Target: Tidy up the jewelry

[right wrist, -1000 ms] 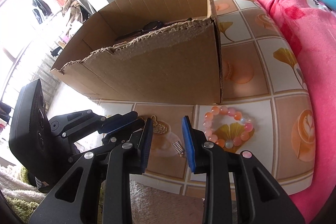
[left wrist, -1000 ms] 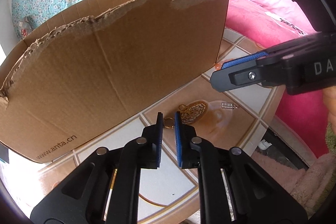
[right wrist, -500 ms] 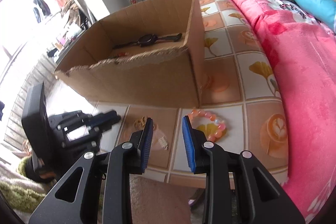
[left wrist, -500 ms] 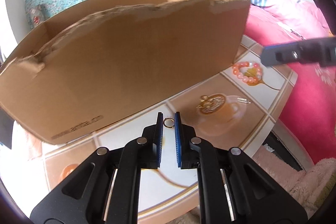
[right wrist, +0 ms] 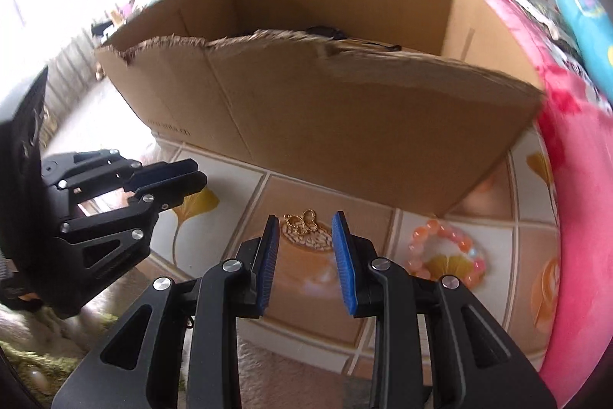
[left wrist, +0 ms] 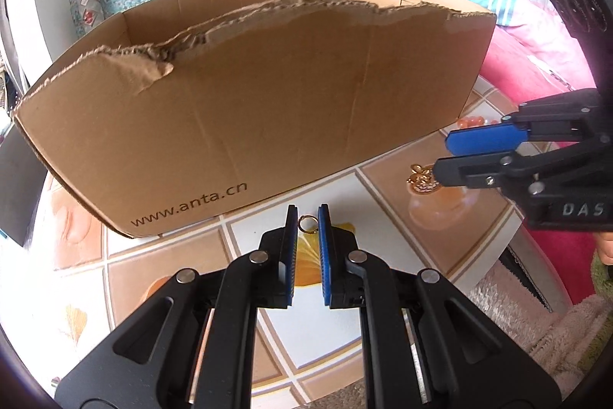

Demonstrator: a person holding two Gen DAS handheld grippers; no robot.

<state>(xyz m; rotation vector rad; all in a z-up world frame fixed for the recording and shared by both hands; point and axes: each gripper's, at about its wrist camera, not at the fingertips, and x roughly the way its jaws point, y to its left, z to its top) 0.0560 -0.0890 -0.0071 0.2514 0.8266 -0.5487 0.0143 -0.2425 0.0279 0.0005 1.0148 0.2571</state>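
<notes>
Left claw (left wrist: 307,217) pinches small gold ring (left wrist: 306,222) at fingertips, lifted above tiled worktop (left wrist: 345,332) before torn brown cardboard box (left wrist: 268,110). Step: carrying ring to box. Next: raise over torn rim, release inside. Right claw (right wrist: 302,236) spread, empty, over gold chain pendant (right wrist: 302,222).

Left wrist view looks low along its tongs (left wrist: 307,213), close to the cardboard box (left wrist: 268,110) wall on the desk (left wrist: 383,217). Right wrist view sits a little higher, facing the same box (right wrist: 345,125). Both share box, gold pendant (left wrist: 421,179) (right wrist: 306,229) and each other's tongs.
</notes>
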